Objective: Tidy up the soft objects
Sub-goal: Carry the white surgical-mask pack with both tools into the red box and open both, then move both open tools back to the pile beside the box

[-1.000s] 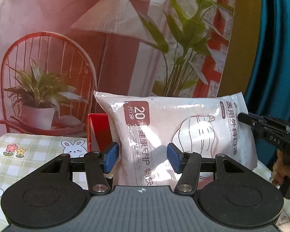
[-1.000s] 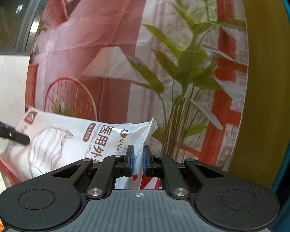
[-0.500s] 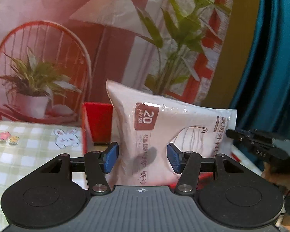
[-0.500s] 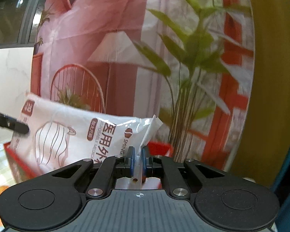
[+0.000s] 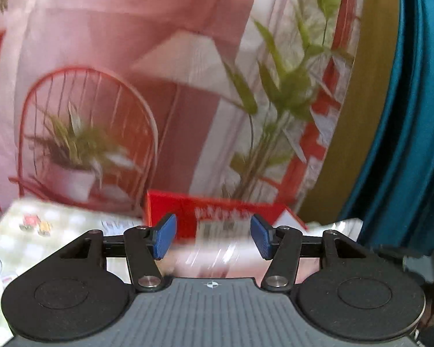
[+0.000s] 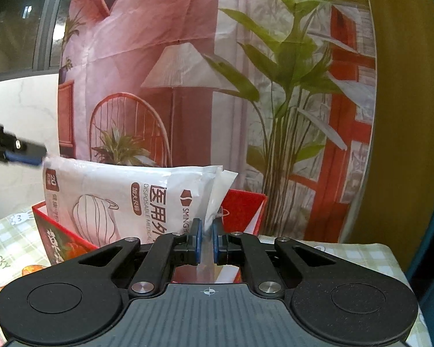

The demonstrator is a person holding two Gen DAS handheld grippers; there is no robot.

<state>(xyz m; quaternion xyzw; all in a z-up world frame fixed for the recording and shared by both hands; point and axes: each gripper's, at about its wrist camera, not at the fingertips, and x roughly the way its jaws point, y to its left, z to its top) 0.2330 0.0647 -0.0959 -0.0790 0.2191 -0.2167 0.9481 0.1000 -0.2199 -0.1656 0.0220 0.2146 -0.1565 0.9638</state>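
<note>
A white plastic pack of disposable face masks (image 6: 124, 199) stands on edge in a red open box (image 6: 243, 208). My right gripper (image 6: 206, 241) is shut on the pack's sealed right edge. The left gripper's fingertip (image 6: 23, 154) shows at the pack's upper left corner in the right wrist view. In the left wrist view my left gripper (image 5: 213, 236) is open and empty above the blurred pack (image 5: 214, 254), with the red box (image 5: 217, 214) behind it.
A green checked tablecloth with rabbit prints (image 5: 29, 231) covers the table. A printed backdrop of a chair, lamp and plants (image 6: 188, 86) hangs right behind the box. A teal curtain (image 5: 405, 115) hangs at the right.
The mask pack has sunk down into the red box, held by the right gripper. The left gripper has risen above the pack and stays open.
</note>
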